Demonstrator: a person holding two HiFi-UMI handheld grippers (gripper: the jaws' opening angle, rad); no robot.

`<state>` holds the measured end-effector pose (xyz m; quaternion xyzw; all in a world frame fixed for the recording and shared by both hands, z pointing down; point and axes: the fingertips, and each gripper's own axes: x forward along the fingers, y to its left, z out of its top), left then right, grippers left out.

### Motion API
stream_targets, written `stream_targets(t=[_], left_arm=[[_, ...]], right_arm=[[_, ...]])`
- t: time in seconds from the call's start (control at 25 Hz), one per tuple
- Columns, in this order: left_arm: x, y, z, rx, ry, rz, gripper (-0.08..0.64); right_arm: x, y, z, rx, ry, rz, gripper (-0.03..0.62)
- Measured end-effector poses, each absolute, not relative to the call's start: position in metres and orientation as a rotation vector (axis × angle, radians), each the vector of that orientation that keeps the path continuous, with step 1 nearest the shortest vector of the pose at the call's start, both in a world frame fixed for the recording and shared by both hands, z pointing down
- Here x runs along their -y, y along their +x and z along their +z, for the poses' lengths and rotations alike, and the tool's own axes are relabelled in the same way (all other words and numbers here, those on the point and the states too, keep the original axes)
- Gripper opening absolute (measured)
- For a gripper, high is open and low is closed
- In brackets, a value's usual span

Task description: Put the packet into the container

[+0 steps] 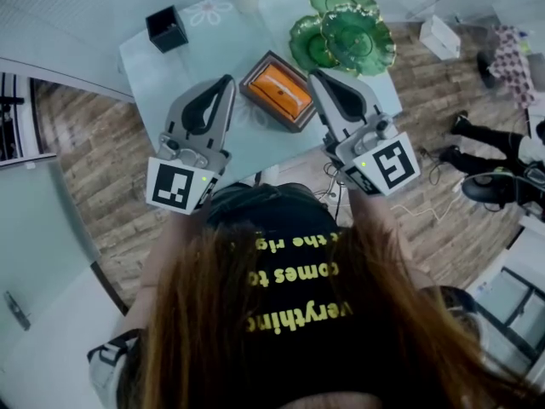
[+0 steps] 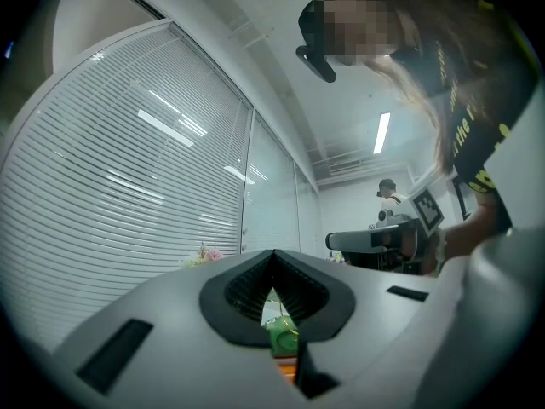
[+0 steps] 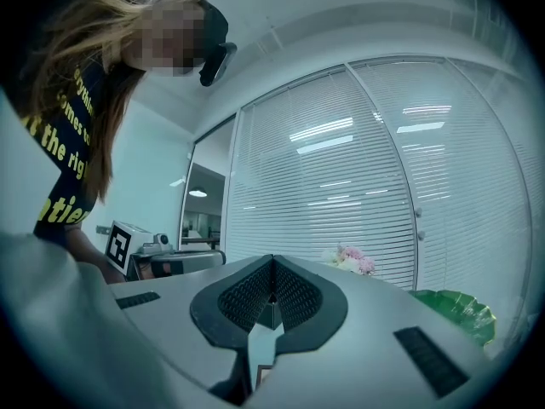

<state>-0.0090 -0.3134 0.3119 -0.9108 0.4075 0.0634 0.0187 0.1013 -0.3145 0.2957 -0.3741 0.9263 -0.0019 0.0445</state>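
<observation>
At the far left of the pale glossy table stands a small black square box, open at the top and matte. Next comes your left gripper, smooth grey plastic with a black ribbed lining. Its jaws are closed tip to tip with nothing between them, and it hangs just left of the brown rectangular container. The orange packet already lies flat inside that container, its shiny surface filling most of the tray. Just right of the container is your right gripper, of the same grey shell and ribbed pads. Its jaws are also pressed together and empty. Beyond it, at the table's far right corner, sit overlapping green scalloped plates, glossy with wavy rims.
</observation>
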Motion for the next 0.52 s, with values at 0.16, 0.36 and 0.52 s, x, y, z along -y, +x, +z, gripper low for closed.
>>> stream_targets(t=[0.16, 0.36, 0.52], left_arm=[[0.315, -0.008, 0.309, -1.258, -2.819, 0.203, 0.002], [0.317, -0.002, 0.31, -1.244, -2.828, 0.208, 0.002], [0.318, 0.002, 0.311, -1.238, -2.838, 0.209, 0.002]], right_arm=[[0.314, 0.101, 0.295, -2.823, -1.138, -0.009, 0.021], [0.317, 0.106, 0.297, -2.809, -1.157, -0.026, 0.021], [0.321, 0.111, 0.304, -2.805, -1.161, -0.087, 0.021]])
